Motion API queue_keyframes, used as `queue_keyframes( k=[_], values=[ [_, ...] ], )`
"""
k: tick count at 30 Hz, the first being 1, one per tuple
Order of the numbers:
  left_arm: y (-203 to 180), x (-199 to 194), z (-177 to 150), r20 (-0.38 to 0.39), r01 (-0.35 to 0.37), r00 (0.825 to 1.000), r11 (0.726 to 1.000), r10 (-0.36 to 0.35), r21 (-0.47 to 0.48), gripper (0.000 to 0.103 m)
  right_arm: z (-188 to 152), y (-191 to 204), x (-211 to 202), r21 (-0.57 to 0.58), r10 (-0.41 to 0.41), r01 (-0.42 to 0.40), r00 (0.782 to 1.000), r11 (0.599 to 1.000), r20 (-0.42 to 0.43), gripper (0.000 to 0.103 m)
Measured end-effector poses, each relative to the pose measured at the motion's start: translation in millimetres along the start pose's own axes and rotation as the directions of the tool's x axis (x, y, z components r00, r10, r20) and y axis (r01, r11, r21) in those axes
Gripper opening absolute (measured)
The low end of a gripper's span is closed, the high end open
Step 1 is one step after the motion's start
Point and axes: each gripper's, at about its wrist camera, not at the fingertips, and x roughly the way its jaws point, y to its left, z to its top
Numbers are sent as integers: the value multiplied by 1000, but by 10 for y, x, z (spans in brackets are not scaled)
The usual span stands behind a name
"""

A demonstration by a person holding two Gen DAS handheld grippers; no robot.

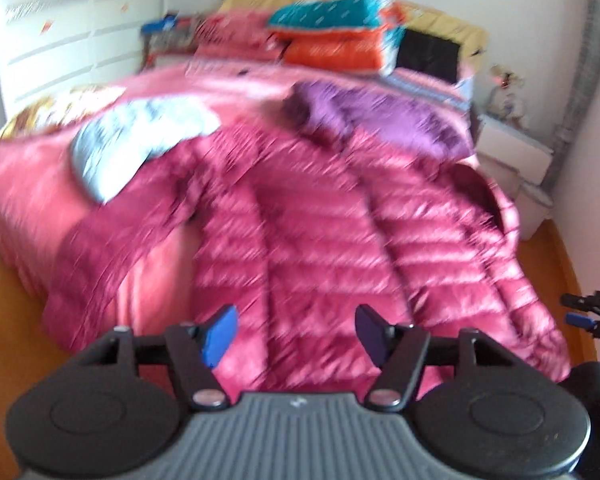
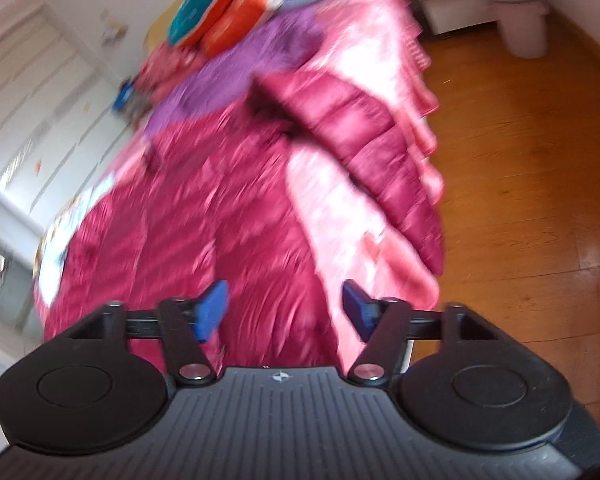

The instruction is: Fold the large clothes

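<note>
Left wrist view: magenta quilted jacket (image 1: 320,220) spread flat on pink bedspread (image 1: 32,184), hem toward camera and hanging over bed's near edge, purple hood (image 1: 380,120) at far end. Left sleeve (image 1: 112,248) stretched outward and down over bed edge, not folded in. Pale blue cloth (image 1: 140,140) lying beside jacket's shoulder, touching or slightly overlapping; blur leaves that unclear. Left gripper (image 1: 296,334) above hem, jaws apart, nothing between pads, not touching fabric. Right gripper (image 1: 588,316) just visible at frame's edge, beyond jacket's right side.

Right wrist view: right gripper (image 2: 282,312) jaws spread wide, empty, hovering over lower part of jacket (image 2: 204,216). Right sleeve (image 2: 364,148) angled away from body, draped along bed edge above wooden floor (image 2: 520,168).

Progress, judged: laying out and smoothing seemingly done; no fold yet visible. Both sleeves left to bring across body, then body to fold over, hood to tuck. Early stage.

Writing: none readable. Small emblem on each gripper housing, too small and blurred to identify. Heavy motion blur throughout; no jacket labels made out.
</note>
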Motion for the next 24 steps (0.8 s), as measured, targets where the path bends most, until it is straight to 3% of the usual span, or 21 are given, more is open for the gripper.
queue_keyframes(
  k=[3, 5, 11, 17, 21, 24],
  values=[
    [-331, 8, 138, 42, 36, 998, 998, -38, 42, 69, 57, -127, -20, 57, -37, 33, 997, 998, 66, 97],
    [-542, 33, 225, 70, 71, 995, 996, -76, 62, 77, 83, -222, 11, 108, -64, 54, 994, 993, 87, 99],
    [-1132, 369, 403, 108, 93, 988, 986, -108, 139, 81, 157, -440, 259, 210, -138, 120, 987, 970, 76, 99],
    [-1427, 853, 497, 103, 53, 993, 995, -62, 89, 82, 210, -723, 567, 337, -71, 37, 993, 941, 90, 100],
    [-1589, 1148, 563, 70, 35, 997, 998, -39, 61, 83, 317, -741, 804, 313, -102, 74, 992, 947, 73, 100],
    [-1699, 1311, 674, 62, 44, 997, 998, -47, 34, 85, 405, -611, 1046, 172, -192, 185, 981, 968, 26, 100]
  ],
)
